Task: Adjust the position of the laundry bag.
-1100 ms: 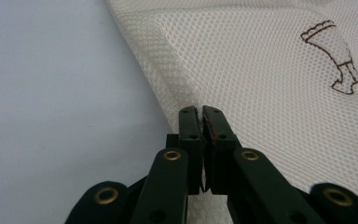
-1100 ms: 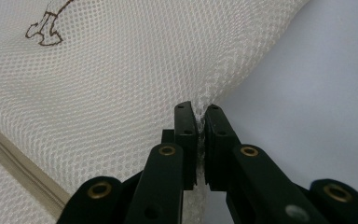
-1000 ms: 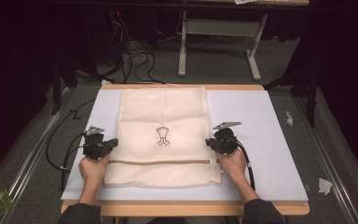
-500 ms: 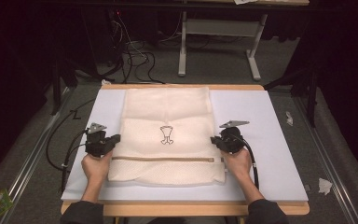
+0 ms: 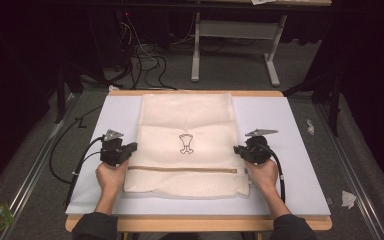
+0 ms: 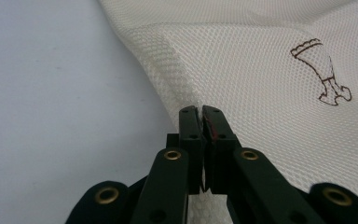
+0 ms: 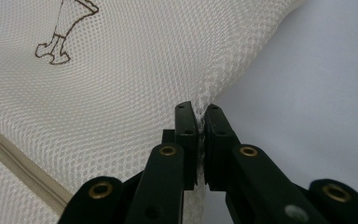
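Note:
A cream mesh laundry bag (image 5: 187,122) with a small brown emblem (image 5: 185,143) and a zipper (image 5: 180,169) across its near part lies on the pale table mat (image 5: 300,145). My left gripper (image 5: 131,147) is shut on the bag's left edge, and the mesh (image 6: 242,65) is pinched between its jaws (image 6: 200,112). At the bag's right edge my right gripper (image 5: 237,150) is shut on the mesh (image 7: 121,84), which rises in a small fold at its tips (image 7: 200,109). A hand holds each gripper from the near side.
The mat sits on a wooden table (image 5: 195,223) with bare mat on both sides of the bag. Cables (image 5: 67,160) trail off the left edge. Crumpled paper scraps (image 5: 349,199) lie on the floor at right, and a table frame (image 5: 235,45) stands behind.
Both grippers have drawn toward the near edge of the table, pulling the bag's sides with them. The bag's far edge has slid nearer too.

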A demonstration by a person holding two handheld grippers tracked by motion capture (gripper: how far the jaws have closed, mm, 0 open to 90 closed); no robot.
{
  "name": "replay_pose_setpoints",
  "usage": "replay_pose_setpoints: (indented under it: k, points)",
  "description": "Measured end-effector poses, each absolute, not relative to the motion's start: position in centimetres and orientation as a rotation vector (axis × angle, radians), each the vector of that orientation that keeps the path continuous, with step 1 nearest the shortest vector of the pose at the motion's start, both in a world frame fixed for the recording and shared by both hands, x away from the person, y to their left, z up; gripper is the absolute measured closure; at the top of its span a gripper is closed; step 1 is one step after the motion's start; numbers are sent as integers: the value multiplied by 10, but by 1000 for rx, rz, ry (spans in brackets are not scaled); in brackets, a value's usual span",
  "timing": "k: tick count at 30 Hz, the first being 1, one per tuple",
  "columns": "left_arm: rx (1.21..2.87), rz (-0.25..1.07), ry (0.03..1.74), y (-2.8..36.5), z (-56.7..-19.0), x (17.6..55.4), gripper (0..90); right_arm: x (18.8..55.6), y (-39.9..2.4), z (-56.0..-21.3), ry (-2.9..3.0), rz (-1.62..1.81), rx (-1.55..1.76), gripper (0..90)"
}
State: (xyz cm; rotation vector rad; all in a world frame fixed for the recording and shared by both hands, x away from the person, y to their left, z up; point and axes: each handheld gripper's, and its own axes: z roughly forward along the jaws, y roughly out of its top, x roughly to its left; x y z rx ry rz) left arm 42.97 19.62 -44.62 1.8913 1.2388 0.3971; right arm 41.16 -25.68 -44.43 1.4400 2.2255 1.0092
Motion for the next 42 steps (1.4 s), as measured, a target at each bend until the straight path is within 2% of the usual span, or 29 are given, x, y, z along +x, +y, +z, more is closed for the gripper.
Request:
replay_pose_setpoints:
  k: [15,42]
  points:
    - [1901,376,1197,186,-444,429,874,404,-271,-437,2204,995,1443,871]
    - [1916,365,1104,143,-437,431,874,392,-313,-428,2144,946,1471,871]
